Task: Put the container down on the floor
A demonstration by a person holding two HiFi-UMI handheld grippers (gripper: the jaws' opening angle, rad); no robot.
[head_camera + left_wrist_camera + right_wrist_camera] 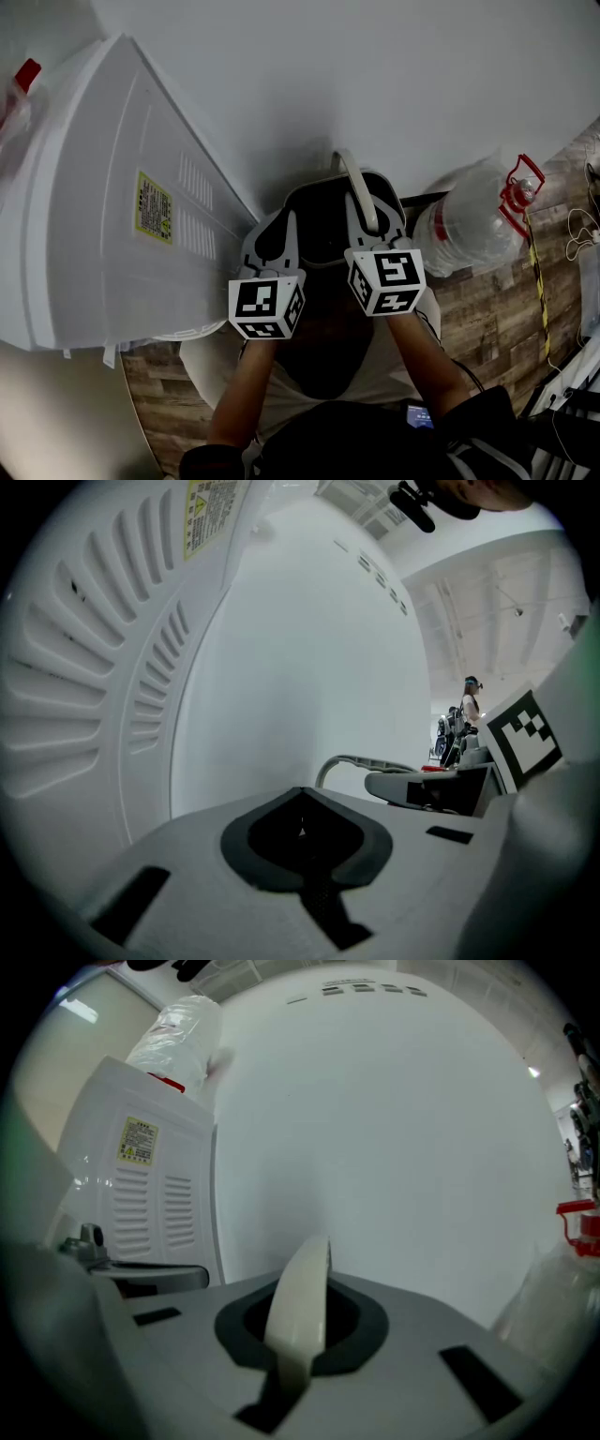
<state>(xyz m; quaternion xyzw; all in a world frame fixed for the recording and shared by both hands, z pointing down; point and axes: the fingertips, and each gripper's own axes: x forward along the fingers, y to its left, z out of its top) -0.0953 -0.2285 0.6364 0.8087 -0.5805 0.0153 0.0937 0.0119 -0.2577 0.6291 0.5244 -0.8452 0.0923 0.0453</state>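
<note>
Right gripper (367,217) clamps the pale curved plastic handle (302,1297) of the container. Its body is hidden under the grippers, above the wood-plank floor (487,309). Left gripper (302,832) is pinched closed, empty. Risk: one-point hold, so the load may swing or slip into the white vented appliance cabinet (112,206) or the clear plastic water jug (464,225).

Floor gap between white appliance (112,206) and water bottle (464,230); wall (375,75) ahead.

The wood-plank floor (487,314) shows in two patches - near left and right. On the right, a clear water jug (464,230) with a red cap rests on it by the wall. A white appliance (103,216) stands on the left. A yellow-and-black strip (539,291) and loose cables (579,230) lie at the far right.
</note>
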